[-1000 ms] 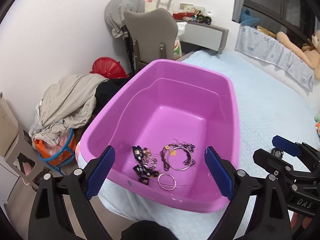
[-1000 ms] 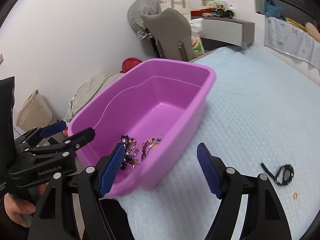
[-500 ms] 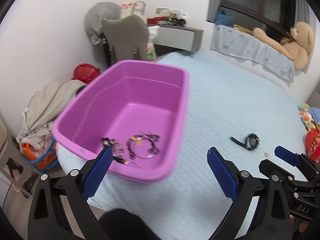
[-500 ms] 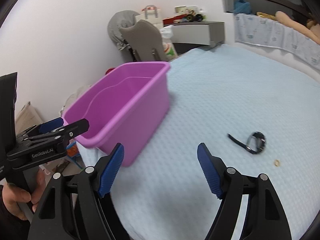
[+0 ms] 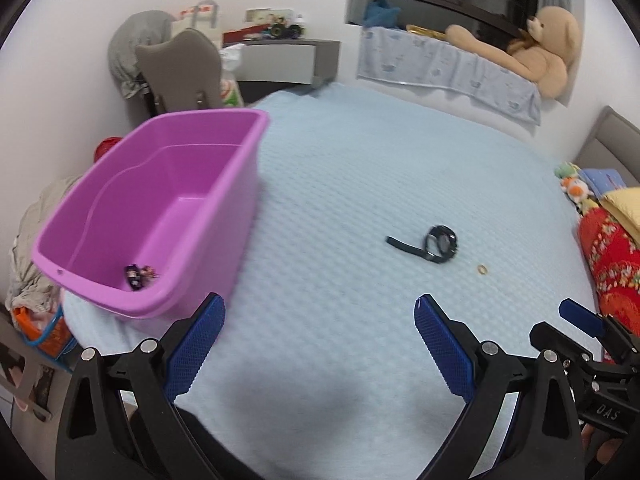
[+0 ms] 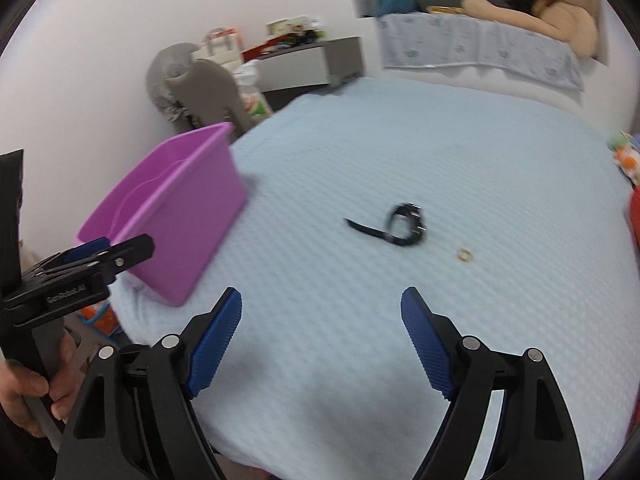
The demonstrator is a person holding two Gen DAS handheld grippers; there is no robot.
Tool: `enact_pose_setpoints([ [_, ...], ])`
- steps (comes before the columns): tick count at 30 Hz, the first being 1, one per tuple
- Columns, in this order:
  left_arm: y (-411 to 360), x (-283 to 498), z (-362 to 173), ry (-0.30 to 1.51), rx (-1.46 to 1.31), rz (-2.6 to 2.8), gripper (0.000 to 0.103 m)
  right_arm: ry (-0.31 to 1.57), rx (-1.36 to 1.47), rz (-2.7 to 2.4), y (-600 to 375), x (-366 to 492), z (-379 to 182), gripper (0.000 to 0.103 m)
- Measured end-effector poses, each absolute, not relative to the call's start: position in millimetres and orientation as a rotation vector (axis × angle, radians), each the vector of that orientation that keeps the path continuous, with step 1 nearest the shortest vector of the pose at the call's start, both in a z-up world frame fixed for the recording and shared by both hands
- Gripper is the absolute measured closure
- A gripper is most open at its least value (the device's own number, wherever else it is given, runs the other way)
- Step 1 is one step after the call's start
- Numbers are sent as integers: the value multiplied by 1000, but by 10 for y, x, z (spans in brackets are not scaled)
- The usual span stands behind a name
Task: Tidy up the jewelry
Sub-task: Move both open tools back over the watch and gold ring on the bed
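A black wristwatch (image 5: pixel 434 242) (image 6: pixel 400 227) lies on the light blue bedspread, with a small gold ring (image 5: pixel 482 269) (image 6: pixel 464 255) just to its right. A purple plastic tub (image 5: pixel 160 208) (image 6: pixel 176 216) stands at the bed's left corner; dark jewelry (image 5: pixel 138 274) shows in its near end. My left gripper (image 5: pixel 318 320) is open and empty, short of the watch. My right gripper (image 6: pixel 322 314) is open with its jaws still widening, nothing between them, also short of the watch. The left gripper (image 6: pixel 100 254) appears at the left of the right wrist view.
A grey chair (image 5: pixel 180 68) draped with clothes and a grey desk (image 5: pixel 288 56) stand beyond the tub. A teddy bear (image 5: pixel 536 44) rests on the far ledge. Red and yellow bedding (image 5: pixel 612 248) and small toys (image 5: pixel 574 188) lie at the bed's right edge. A clothes pile (image 5: pixel 24 264) is on the floor left.
Both grippers have swung right, away from over the tub toward the middle of the bed. The watch and ring have come into both views. The right jaws have spread a little wider.
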State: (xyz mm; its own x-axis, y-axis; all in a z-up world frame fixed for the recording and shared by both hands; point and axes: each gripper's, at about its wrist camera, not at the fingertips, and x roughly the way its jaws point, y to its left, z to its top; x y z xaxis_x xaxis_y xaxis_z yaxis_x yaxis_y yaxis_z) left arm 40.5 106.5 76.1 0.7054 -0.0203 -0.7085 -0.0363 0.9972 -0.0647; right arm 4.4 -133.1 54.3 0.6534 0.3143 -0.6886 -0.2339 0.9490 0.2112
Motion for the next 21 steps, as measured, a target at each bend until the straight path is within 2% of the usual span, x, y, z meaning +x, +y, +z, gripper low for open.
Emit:
enact_pose_setpoints([
  [9, 614, 726, 508, 819, -72, -66, 7, 833, 163, 187, -1937, 268, 294, 25],
  [21, -56, 1680, -276, 909, -35, -104, 7, 906, 182, 147, -2429, 1101, -435, 25],
])
